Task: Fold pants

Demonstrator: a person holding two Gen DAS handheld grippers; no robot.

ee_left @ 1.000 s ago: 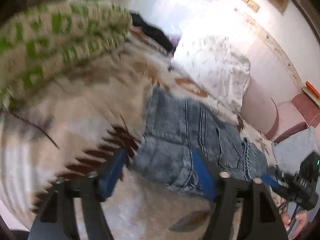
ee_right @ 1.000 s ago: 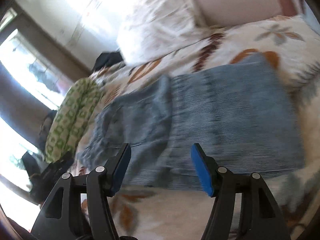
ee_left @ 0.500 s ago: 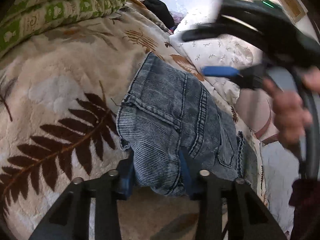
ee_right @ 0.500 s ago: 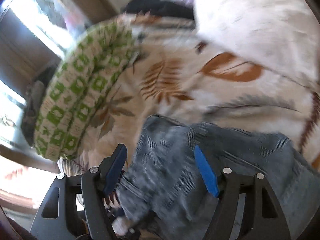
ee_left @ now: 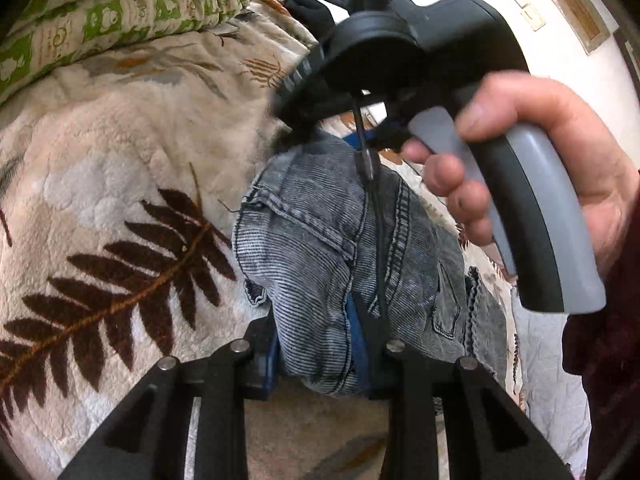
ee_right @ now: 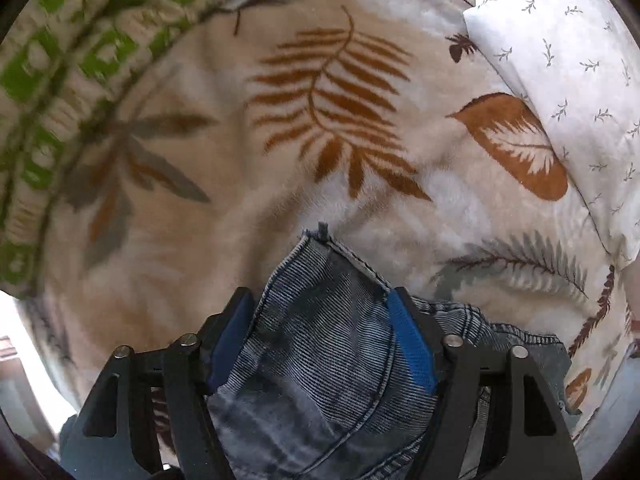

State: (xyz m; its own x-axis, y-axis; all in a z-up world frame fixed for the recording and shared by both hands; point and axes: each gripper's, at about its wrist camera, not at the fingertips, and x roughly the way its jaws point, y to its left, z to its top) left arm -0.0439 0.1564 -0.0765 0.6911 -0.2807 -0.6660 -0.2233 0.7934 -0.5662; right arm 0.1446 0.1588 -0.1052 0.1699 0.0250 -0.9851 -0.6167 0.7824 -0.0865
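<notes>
**Two grippers at the near end of the pants**

The pants (ee_left: 340, 240), grey-blue denim, lie on the leaf-print blanket (ee_left: 120, 152) of the bed, already folded lengthwise by the look of the doubled seams. In the left wrist view their long axis runs away from me and to the right, toward the pillow (ee_right: 568, 80) at the far right edge of the bed; the green quilt (ee_left: 120, 8) lies along the far left edge.

My left gripper (ee_left: 316, 344) has just been closing and now has its blue pads clamped on a bunched fold at the pants' near end, cloth bulging up between them. My right gripper (ee_right: 320, 344) points down onto the other corner of that same end, just beyond the left one. Its jaws have just been closing too; denim fills the gap and both pads appear to lie against it, so I read this as a grip, though a looser one. The hand (ee_left: 540, 176) on its handle shows in the left wrist view.

Both grippers thus sit at one short end, the left nearer me, with the rest of the pants stretching away. I judge the coming move to be a lift and carry of this end along the long axis, toward the far end.
</notes>
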